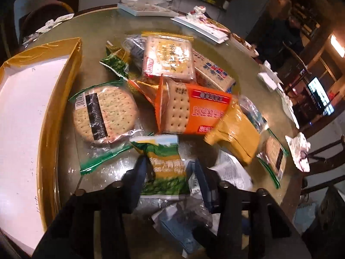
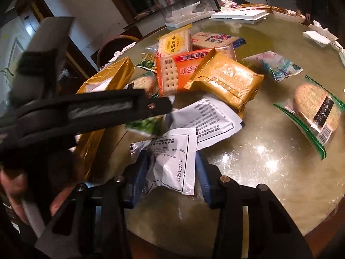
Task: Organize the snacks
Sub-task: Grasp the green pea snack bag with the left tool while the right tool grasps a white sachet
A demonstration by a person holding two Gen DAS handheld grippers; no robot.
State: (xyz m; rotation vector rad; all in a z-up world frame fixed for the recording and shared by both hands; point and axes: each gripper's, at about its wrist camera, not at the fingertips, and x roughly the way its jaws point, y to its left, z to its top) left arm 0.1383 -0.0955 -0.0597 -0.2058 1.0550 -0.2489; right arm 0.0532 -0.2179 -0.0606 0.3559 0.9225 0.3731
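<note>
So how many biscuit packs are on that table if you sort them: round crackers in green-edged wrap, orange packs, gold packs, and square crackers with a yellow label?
Round crackers, green-edged wrap: 2
Orange pack: 1
Gold pack: 1
Square crackers, yellow label: 1
Total: 5

Dim warm light is glaring off the glass tabletop (image 2: 269, 151) and wrappers; fisheye edges are bending, darkening, blurring
</note>
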